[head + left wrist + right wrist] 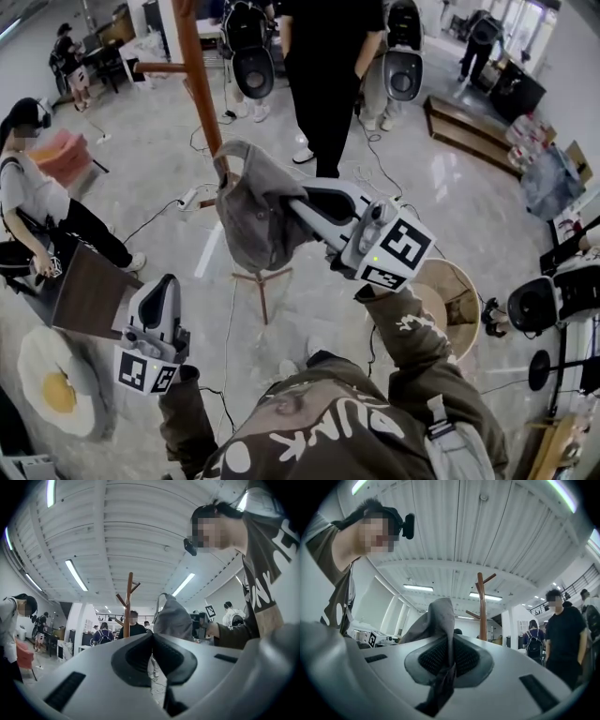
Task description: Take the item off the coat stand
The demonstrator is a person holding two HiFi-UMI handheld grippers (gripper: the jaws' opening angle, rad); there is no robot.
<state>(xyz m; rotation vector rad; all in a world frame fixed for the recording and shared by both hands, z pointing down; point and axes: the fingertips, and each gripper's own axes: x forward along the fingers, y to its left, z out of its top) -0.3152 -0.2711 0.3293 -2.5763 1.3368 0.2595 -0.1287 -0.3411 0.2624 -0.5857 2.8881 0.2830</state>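
- The right gripper (450, 660) has its tongs pinched tight on a fold of the grey cloth bag (438, 616)
- The left gripper (152, 641) has its tongs pressed together with nothing in them, and it hangs lower down, well apart from the bag
- The bag is up in the air, just beside the brown coat stand (197, 75)
- In the left gripper view the bag's strap looks free of the pegs, but I cannot be sure
- The bag looks soft, floppy and light, and it sags below the tongs
- It should not break or slip much, but it may swing or catch on a peg
- A thick fold or the strap looks like the best place to hold
- I can read no name or label on the bag
- The person's top (375, 427) has big white letters that seem to say PUNK, upside down
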